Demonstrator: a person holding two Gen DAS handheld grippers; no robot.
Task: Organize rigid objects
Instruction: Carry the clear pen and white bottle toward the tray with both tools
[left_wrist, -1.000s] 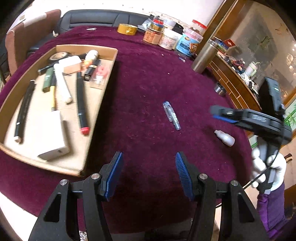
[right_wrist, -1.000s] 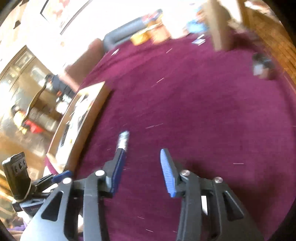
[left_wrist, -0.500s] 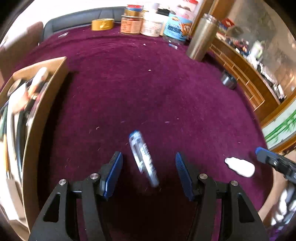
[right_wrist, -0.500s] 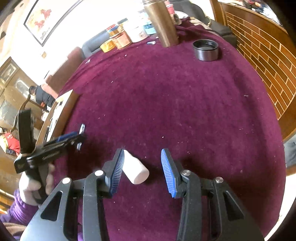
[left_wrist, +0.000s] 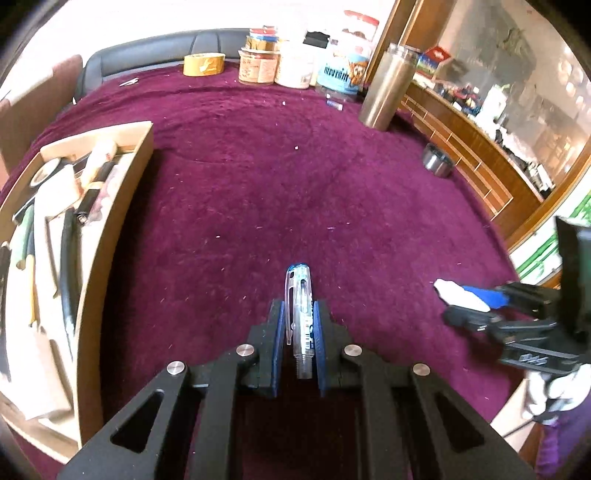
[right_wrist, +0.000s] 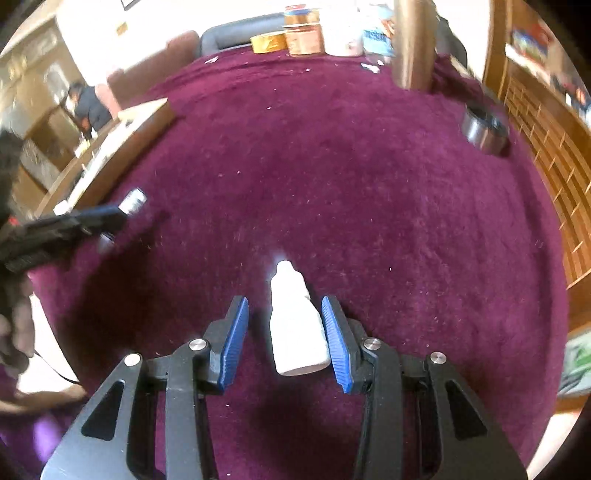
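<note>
Left gripper (left_wrist: 298, 314): black frame, blue ribbed pads; jaws closing on a clear plastic pen with a blue cap (left_wrist: 300, 314), pads against both sides of the barrel. The pen lies along the fingers, cap end sticking out ahead of the tips over the dark red velvet tablecloth (left_wrist: 258, 184).

Right gripper (right_wrist: 285, 325): same make, jaws standing apart. A small white plastic dropper bottle (right_wrist: 295, 328) lies between them on the cloth, nozzle pointing away. Its side sits at the right-hand pad; contact there cannot be judged. A clear gap separates it from the left-hand pad.

Shallow cardboard tray (left_wrist: 122, 206): well to the left of the left gripper, holding markers, tape and white blocks; contents partly blurred.

Ahead of both grippers, at the far edge: yellow tape roll (left_wrist: 204, 64), labelled jars (left_wrist: 258, 62), tall steel flask (left_wrist: 388, 88). Small metal cup (left_wrist: 437, 160) to the far right.
</note>
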